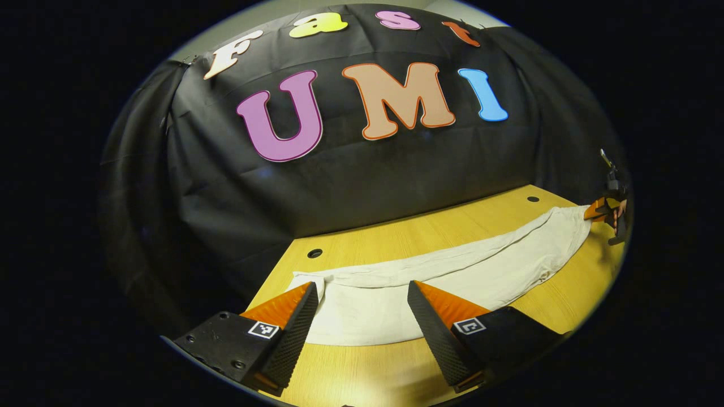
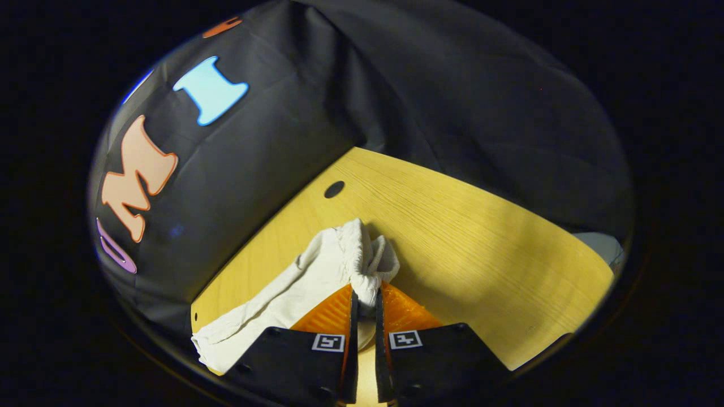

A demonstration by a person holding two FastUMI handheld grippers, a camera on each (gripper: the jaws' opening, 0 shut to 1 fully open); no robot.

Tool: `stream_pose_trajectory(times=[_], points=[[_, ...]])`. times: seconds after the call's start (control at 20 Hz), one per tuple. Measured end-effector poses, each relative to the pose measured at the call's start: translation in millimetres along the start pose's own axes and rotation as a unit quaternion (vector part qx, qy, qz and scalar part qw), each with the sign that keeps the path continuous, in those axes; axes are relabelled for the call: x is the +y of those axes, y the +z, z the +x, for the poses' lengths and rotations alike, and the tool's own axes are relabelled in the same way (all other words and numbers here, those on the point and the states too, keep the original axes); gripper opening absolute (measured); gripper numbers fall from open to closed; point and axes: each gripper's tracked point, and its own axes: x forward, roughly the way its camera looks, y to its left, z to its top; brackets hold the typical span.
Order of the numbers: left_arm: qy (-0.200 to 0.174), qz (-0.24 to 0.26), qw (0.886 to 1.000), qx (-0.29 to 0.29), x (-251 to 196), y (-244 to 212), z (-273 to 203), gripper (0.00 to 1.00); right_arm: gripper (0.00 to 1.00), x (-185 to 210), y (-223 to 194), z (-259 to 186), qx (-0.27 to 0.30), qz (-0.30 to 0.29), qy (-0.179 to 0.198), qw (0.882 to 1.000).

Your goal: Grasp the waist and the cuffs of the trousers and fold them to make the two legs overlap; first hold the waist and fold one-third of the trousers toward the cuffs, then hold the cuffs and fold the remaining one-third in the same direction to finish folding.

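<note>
Trousers (image 1: pixel 452 271), one pale pair, lie stretched out on the yellow wooden table (image 1: pixel 362 367), their long axis running across the left gripper view from the near left end to the far right end, roughly along the booth's back wall. Two round holes (image 1: pixel 315 253) show in the tabletop behind the cloth. Two grippers are at work. The left gripper (image 1: pixel 362 308) hangs over the near end with its fingers wide apart, the cloth lying between and under them without being pinched. The right gripper (image 2: pixel 365 308) has its fingers drawn together on a bunched-up end of the trousers, the fabric bulging above the tips. Which end is waist and which is cuffs is hard to tell from these views.
</note>
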Motion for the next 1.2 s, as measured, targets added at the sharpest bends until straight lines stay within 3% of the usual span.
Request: stream_pose_trajectory(times=[0.6, 1.2], points=[[-0.019, -0.018, 1.000, -0.004, 62, -12, 13, 0.96, 0.15, 166, 8, -54, -0.063, -0.039, 0.100, 0.992], [-0.006, -0.045, 0.999, 0.010, 125, -46, 14, 0.96, 0.15, 303, -43, -81, -0.058, -0.078, 0.176, 0.979]])
